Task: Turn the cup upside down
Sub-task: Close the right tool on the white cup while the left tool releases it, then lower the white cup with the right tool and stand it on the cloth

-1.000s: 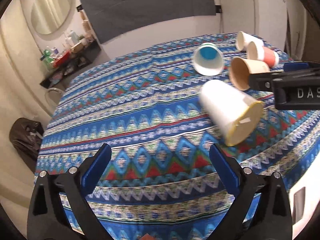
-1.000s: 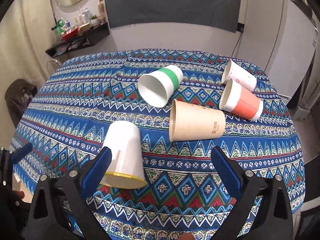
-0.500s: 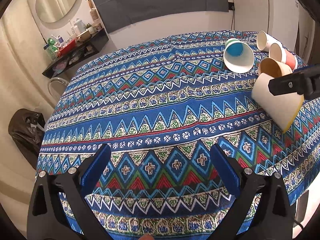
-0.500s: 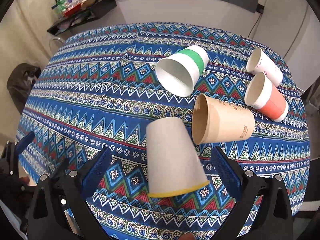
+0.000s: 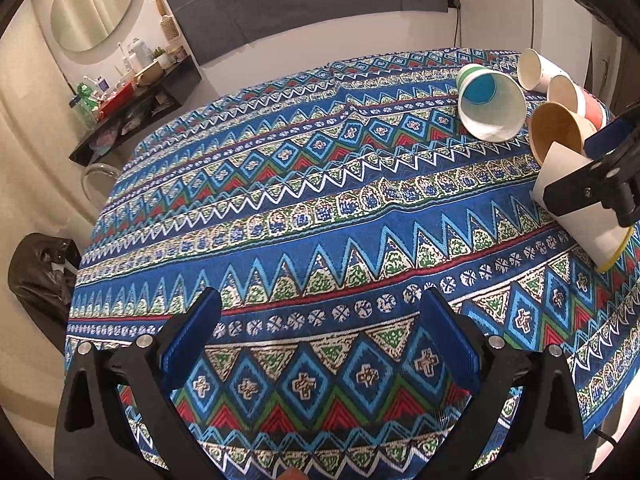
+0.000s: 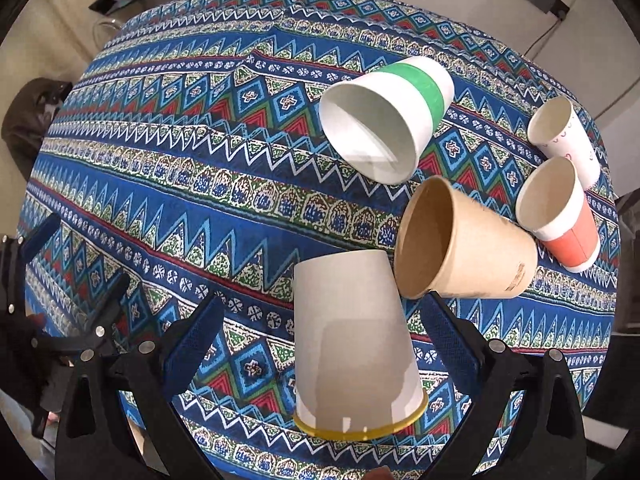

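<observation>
Right gripper [image 6: 320,344]: blue-padded jaws spread wide, the white paper cup with a yellow rim [image 6: 352,344] sits between them mouth-down, rim on the patterned blue tablecloth [image 6: 200,184] near the front edge. Neither pad touches the cup wall in the right wrist view, gaps on both sides, so nothing held. Cup base faces up and away, base face itself not visible; near part of the yellow rim is partly blurred. In the left wrist view the same cup [image 5: 580,216] is at far right, partly covered by the right gripper's black finger, and it reads as tilted there, likely fisheye; can't tell if the rim is fully flat. Left gripper [image 5: 320,344]: jaws wide apart, nothing between them, only cloth below. Just behind the white cup, a brown kraft paper cup [image 6: 464,240] on its side, mouth toward camera, touching or almost touching the white one, can't tell which. Further back, a white cup with a green band [image 6: 384,116] on its side. Right of those, a white-and-coral cup [image 6: 560,216] and a small white cup with faint print [image 6: 564,140], both lying down; print unreadable. Far left, a dark bag [image 5: 40,268] on the floor, cut off by the lens edge.
</observation>
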A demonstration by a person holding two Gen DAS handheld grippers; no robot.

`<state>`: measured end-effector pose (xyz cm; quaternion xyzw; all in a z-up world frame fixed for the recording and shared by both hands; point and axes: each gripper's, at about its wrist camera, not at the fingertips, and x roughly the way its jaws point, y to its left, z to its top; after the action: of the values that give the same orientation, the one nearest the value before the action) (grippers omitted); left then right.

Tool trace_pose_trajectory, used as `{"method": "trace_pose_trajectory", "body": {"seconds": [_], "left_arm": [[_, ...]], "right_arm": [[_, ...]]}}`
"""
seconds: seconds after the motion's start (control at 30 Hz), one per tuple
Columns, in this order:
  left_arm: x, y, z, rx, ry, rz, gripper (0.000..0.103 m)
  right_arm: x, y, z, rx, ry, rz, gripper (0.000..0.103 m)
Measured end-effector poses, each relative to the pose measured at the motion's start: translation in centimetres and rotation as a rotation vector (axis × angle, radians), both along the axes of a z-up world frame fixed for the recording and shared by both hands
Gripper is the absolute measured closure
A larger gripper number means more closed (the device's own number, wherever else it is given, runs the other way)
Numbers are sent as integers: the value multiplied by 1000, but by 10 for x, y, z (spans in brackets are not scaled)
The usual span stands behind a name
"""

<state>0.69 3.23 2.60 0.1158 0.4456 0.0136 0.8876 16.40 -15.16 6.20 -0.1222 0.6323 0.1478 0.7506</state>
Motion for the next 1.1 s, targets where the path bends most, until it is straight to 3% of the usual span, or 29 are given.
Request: {"method": "trace_pose_trajectory", "body": {"seconds": [0.07, 0.1, 0.13, 0.3, 0.53, 0.97, 1.1], "left_arm": [[2, -1, -1, -8, 4, -5, 6], [3, 0, -1, -11, 4, -7, 6], [5, 0, -1, -11, 5, -8, 6], [10, 0, -4, -17, 20, -10, 6], [14, 2, -4, 20, 2, 15, 6], [31, 15, -12, -49, 45, 28, 6], [33, 19, -13, -50, 19, 41, 6]], "right_arm": [[4, 1, -4, -6, 14, -6, 11], [7, 0, -7, -10, 25, -12, 31], [10, -1, -9, -10, 36, -18, 43], [13, -11, 0, 71, 16, -24, 43], [5, -10, 23, 172, -83, 20, 44], [16, 20, 40, 272, -280, 91, 45], [14, 26, 43, 270, -414, 72, 45]]}}
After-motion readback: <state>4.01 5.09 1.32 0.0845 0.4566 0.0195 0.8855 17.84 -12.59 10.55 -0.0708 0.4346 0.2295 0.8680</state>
